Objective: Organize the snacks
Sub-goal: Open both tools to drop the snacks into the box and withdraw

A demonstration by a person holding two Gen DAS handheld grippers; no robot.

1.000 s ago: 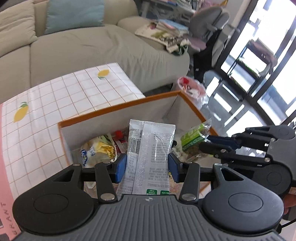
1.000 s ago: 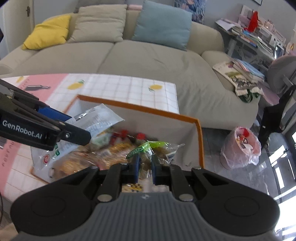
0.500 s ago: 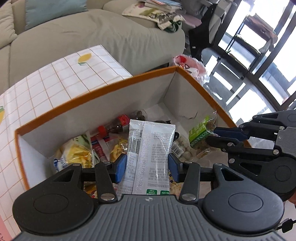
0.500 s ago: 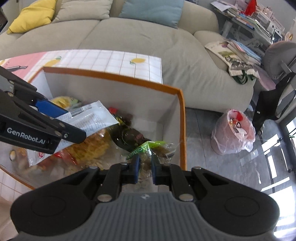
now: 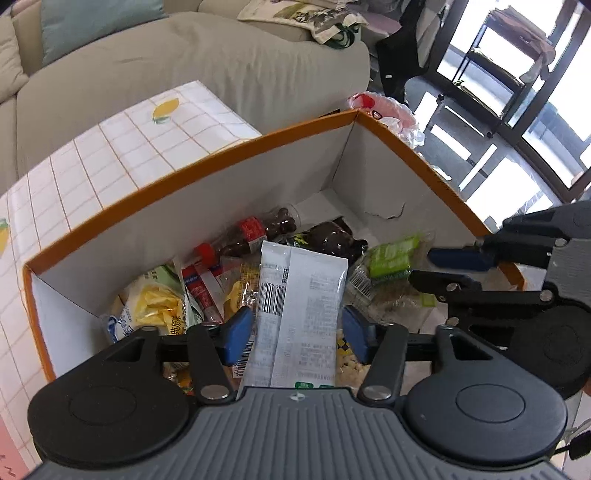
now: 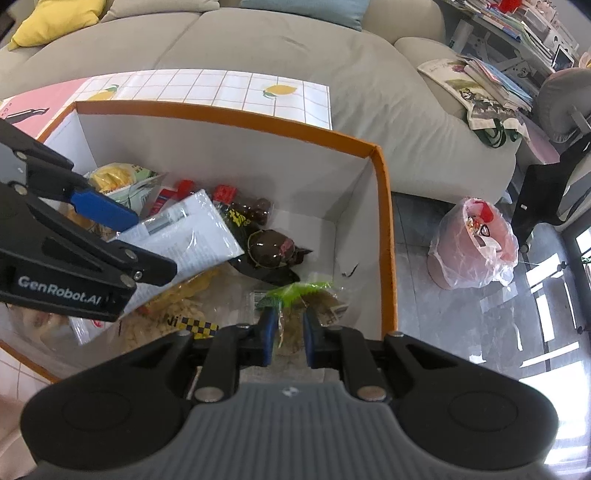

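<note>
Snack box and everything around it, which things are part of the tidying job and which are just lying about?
Part of the job:
- orange-rimmed box
- white packet between the left gripper pads
- green-topped packet in the right gripper
- yellow chip bag
- dark bottle

Lying about:
- sofa
- yellow cushion
- pink bin
- magazines

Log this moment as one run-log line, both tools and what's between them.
left tool: just opened, white packet loose between pads | right tool: easing open around green-topped bag | both over orange-rimmed box
</note>
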